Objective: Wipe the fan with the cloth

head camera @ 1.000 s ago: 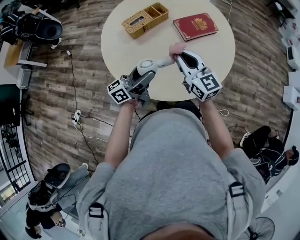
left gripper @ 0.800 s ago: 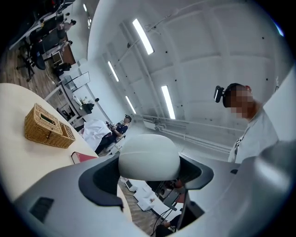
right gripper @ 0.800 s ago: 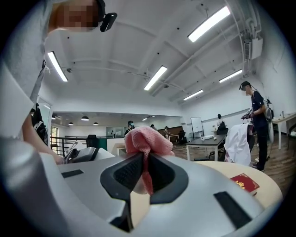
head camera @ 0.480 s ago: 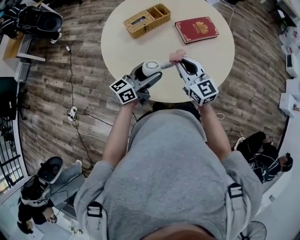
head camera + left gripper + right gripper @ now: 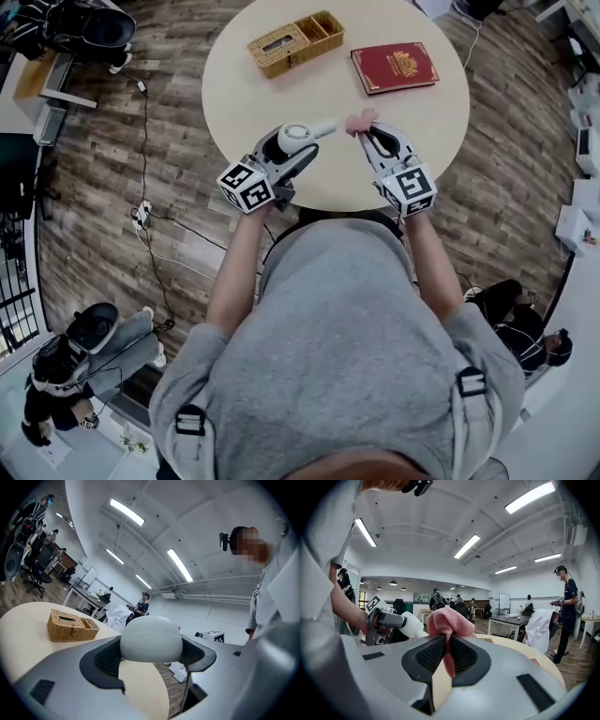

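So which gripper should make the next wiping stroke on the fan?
Right. The right gripper is shut on the pink cloth, close to the fan; the left gripper is clamped on the fan, steadying it.

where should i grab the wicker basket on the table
Probably the thin wall of the basket at its open compartment, coming straight down from above: one jaw can drop inside and one outside. The other end looks covered, with only a slot.
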Demonstrator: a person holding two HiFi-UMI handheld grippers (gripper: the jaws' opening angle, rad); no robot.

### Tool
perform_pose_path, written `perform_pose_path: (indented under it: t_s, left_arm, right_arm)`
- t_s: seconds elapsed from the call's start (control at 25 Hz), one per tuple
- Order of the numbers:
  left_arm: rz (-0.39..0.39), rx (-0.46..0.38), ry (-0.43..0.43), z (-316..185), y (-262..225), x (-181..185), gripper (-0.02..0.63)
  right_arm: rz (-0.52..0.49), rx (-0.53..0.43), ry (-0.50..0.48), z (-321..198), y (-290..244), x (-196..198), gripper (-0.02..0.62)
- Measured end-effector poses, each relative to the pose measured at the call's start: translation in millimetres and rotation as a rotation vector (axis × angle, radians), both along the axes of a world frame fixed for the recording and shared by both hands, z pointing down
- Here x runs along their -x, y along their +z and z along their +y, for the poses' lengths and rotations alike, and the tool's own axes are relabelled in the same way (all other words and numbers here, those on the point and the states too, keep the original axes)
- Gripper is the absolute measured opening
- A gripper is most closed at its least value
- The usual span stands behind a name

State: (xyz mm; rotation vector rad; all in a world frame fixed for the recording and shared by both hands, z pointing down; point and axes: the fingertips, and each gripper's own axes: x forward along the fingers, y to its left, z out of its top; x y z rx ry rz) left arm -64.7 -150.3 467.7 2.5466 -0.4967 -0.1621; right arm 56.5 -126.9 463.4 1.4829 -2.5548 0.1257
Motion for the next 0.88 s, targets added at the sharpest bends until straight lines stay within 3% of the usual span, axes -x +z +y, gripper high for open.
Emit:
perform_pose_path:
  t_s: [0.64,0.88]
  left_arm:
    - [-0.107,-0.006,-0.182,-5.1,12.3,-15.4,0.383]
    - [-0.125,0.018,-0.243,-11.1,11.4,12.0,0.383]
  right_arm:
    - [-0.045,0.051,-0.133,-19.5,22.7,-36.4,0.037]
    - [-0.011,0.068,-0.197,-30.6,22.5,-15.4,0.037]
